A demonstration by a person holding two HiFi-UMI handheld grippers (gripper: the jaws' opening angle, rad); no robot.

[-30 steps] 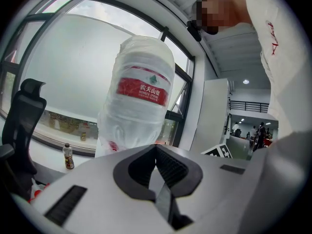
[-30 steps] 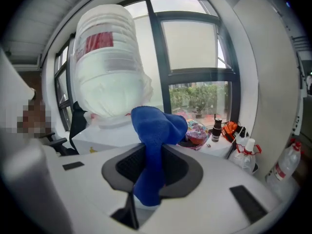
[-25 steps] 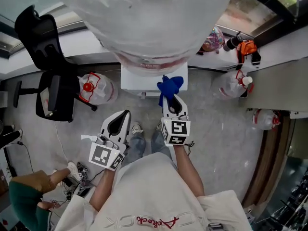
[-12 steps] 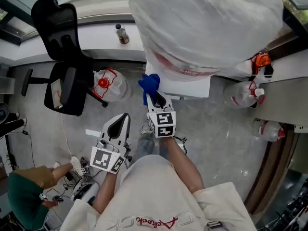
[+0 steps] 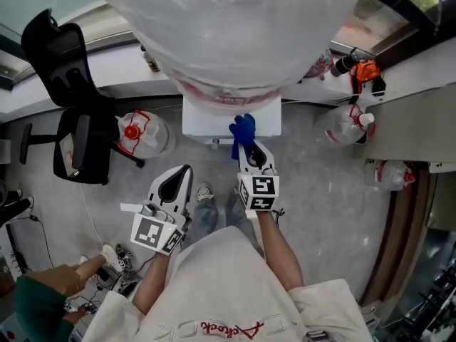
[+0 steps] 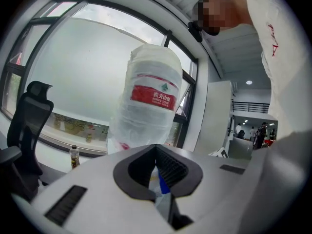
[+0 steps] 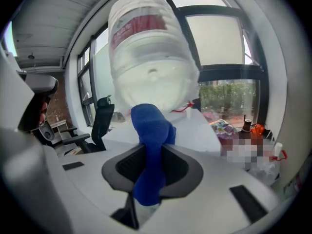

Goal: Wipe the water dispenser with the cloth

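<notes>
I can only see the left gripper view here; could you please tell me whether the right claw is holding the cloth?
Observer: Yes, the right claw is shut on a bunched blue fabric cloth, which sticks out past its tips.
Operator: Thank you. Where is that cloth relative to the dispenser?
Observer: In the head view it overlaps the front edge of the white box-shaped water dispenser, under the large clear plastic water bottle. I cannot confirm contact.
Operator: Is anything on the floor nearby?
Observer: A spare red-capped water bottle lies on the floor, left of the dispenser.
</notes>
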